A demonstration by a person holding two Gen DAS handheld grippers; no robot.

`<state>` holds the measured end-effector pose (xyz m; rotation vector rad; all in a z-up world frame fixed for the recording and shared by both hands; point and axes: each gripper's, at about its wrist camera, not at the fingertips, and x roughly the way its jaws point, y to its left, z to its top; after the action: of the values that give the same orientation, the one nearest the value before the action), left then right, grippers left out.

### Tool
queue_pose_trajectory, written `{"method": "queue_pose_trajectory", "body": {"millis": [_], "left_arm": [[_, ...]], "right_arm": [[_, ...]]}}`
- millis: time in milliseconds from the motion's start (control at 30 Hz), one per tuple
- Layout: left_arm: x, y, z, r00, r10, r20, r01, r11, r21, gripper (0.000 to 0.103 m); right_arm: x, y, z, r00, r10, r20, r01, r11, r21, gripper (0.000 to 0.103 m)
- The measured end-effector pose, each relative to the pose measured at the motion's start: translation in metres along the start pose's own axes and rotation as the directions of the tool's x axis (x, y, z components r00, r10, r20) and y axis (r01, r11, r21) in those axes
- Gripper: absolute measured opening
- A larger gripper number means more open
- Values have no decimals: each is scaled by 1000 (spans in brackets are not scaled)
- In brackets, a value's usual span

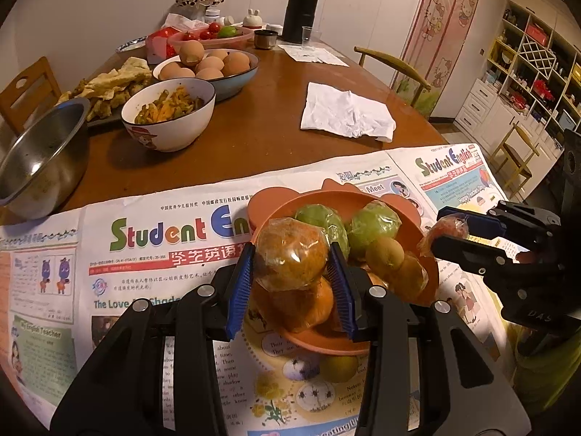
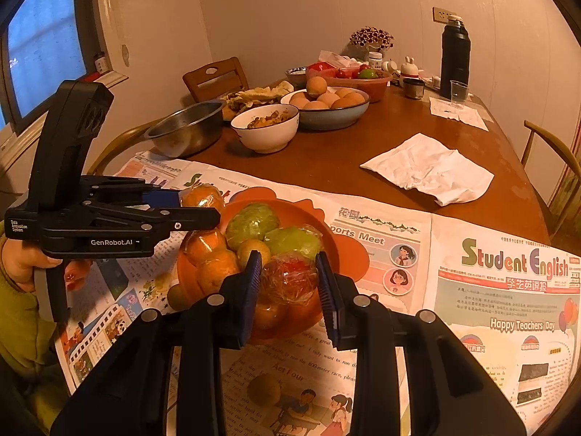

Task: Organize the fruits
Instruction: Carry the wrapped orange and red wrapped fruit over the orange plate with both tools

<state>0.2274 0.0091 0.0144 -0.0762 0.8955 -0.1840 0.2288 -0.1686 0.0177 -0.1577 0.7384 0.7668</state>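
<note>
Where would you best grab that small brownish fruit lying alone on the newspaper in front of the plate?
Grip the small brown fruit across its middle, coming straight down from above. It is round, so any pair of opposite sides works, and it lies free on the newspaper, apart from the orange plate.

Steel bowl [image 1: 40,156], egg bowl [image 1: 214,67], white napkin [image 1: 346,112], black thermos [image 1: 300,5] on table [image 1: 254,123].
</note>
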Motion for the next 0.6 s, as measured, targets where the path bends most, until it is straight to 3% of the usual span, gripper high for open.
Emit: {"method": "queue_pose_trajectory", "body": {"millis": [600], "left_arm": [[9,2,3,1000,3,-7,-3,1000,0,32]], "right_arm": [[10,-3,1,1000,-12,-15,12,1000,5,29]]}}
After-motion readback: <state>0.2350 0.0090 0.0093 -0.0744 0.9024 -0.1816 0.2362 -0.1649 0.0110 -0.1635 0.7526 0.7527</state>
